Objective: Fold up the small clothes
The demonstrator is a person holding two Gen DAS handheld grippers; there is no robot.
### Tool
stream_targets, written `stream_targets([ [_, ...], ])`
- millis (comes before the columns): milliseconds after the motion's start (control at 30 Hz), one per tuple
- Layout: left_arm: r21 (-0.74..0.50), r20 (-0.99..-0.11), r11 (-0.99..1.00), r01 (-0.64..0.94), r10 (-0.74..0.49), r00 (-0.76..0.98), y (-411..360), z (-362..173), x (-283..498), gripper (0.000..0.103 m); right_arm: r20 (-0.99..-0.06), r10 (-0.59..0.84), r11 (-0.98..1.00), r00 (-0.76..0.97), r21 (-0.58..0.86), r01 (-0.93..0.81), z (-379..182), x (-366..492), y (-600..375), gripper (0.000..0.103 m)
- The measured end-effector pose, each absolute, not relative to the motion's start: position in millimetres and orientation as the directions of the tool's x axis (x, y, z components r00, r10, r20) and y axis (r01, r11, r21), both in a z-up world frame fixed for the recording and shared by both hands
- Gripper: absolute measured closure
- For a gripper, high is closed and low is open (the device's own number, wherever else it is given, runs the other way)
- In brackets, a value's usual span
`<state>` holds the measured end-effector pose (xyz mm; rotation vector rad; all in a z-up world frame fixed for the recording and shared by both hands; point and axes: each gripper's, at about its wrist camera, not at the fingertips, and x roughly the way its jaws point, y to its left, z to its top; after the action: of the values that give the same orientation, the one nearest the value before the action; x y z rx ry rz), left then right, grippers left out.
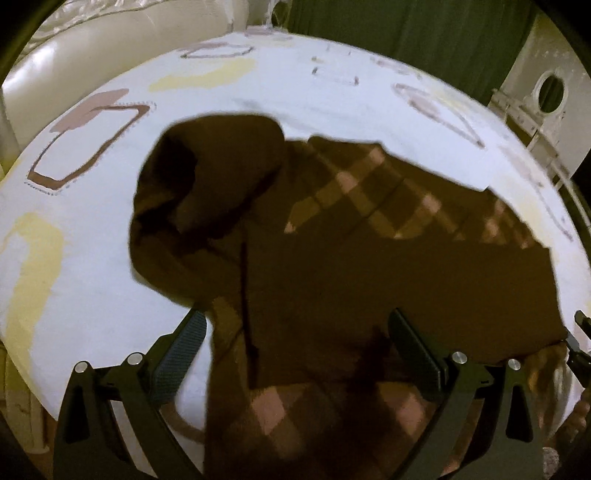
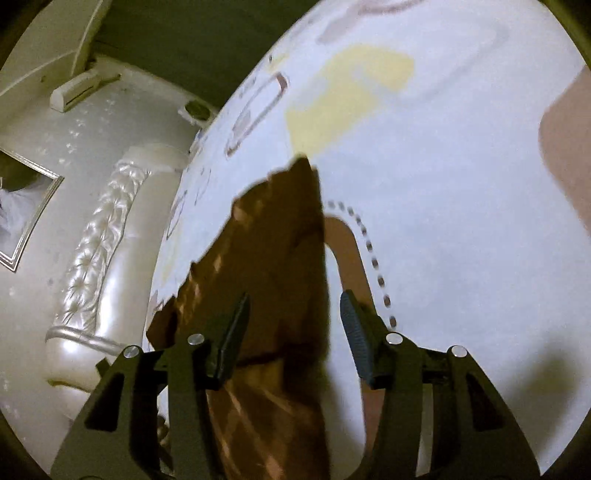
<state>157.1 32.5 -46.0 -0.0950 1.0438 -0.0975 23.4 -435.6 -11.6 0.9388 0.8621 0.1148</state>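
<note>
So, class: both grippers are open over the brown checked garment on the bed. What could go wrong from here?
1. The hood end is bunched; folding now may trap creases.
2. The left gripper straddles layered fabric of the brown checked garment and may pinch only the top layer.
3. The right gripper sits at the garment's edge, with one finger over the white sheet, so it may grab the sheet too.

**Brown check on a pale printed sheet**

The garment [image 1: 369, 266] is dark brown, crossed by a diagonal check of pale pink-tan squares. The sheet [image 1: 295, 92] under it is white, printed with yellow patches, mauve-brown outlined loops and grey dotted lines. The headboard [image 2: 99, 236] is glossy pearl-white and tufted. The curtain [image 1: 406, 29] is dark green. Both grippers are black with silver pins: left [image 1: 295, 354], right [image 2: 291, 332].
</note>
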Motion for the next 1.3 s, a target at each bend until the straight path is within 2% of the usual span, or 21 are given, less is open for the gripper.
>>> stream_targets([
  [100, -0.132, -0.865, 0.991, 0.018, -0.124, 0.485, 34, -54, 158, 0.005, -0.577, 0.476, 0.59, 0.663, 0.769, 0.246, -23, 29, -429, 0.053],
  [167, -0.114, -0.866, 0.993, 0.025, -0.111, 0.488, 33, -55, 158, 0.005, -0.582, 0.483, 0.604, 0.655, 0.763, 0.232, -23, 35, -424, 0.06],
  [233, -0.103, -0.866, 0.994, 0.029, -0.104, 0.489, 31, -55, 158, 0.005, -0.593, 0.511, 0.613, 0.622, 0.759, 0.22, -25, 39, -416, 0.09],
  [333, -0.109, -0.865, 0.994, 0.026, -0.108, 0.489, 32, -56, 159, 0.005, -0.623, 0.492, 0.638, 0.608, 0.734, 0.235, -31, 36, -413, 0.095],
  [433, -0.123, -0.861, 0.992, 0.025, -0.12, 0.494, 34, -58, 159, 0.005, -0.608, 0.499, 0.615, 0.617, 0.751, 0.242, -37, 31, -418, 0.096],
  [567, -0.123, -0.859, 0.992, 0.03, -0.121, 0.498, 34, -60, 160, 0.005, -0.612, 0.493, 0.62, 0.619, 0.746, 0.243, -31, 29, -417, 0.091],
  [667, -0.133, -0.853, 0.99, 0.04, -0.135, 0.504, 35, -61, 158, 0.005, -0.654, 0.393, 0.688, 0.646, 0.675, 0.266, -7, 21, -421, 0.088],
  [767, -0.136, -0.843, 0.989, 0.058, -0.147, 0.518, 36, -60, 155, 0.005, -0.642, 0.34, 0.735, 0.687, 0.637, 0.232, 27, 24, -409, 0.085],
  [867, -0.132, -0.834, 0.987, 0.094, -0.162, 0.527, 38, -58, 151, 0.005, -0.623, 0.372, 0.757, 0.688, 0.632, 0.163, 47, 37, -387, 0.076],
  [967, -0.141, -0.816, 0.989, 0.053, -0.147, 0.56, 50, -50, 141, 0.005, -0.617, 0.453, 0.768, 0.644, 0.637, 0.07, 62, 62, -344, 0.068],
  [1167, -0.194, -0.763, 0.98, -0.054, -0.116, 0.636, 94, -34, 121, 0.005, -0.638, 0.569, 0.797, 0.518, 0.583, -0.159, 102, 133, -218, 0.065],
  [1300, -0.203, -0.753, 0.974, -0.099, -0.091, 0.651, 121, -35, 114, 0.005, -0.711, 0.576, 0.816, 0.403, 0.472, -0.334, 124, 181, -103, 0.049],
])
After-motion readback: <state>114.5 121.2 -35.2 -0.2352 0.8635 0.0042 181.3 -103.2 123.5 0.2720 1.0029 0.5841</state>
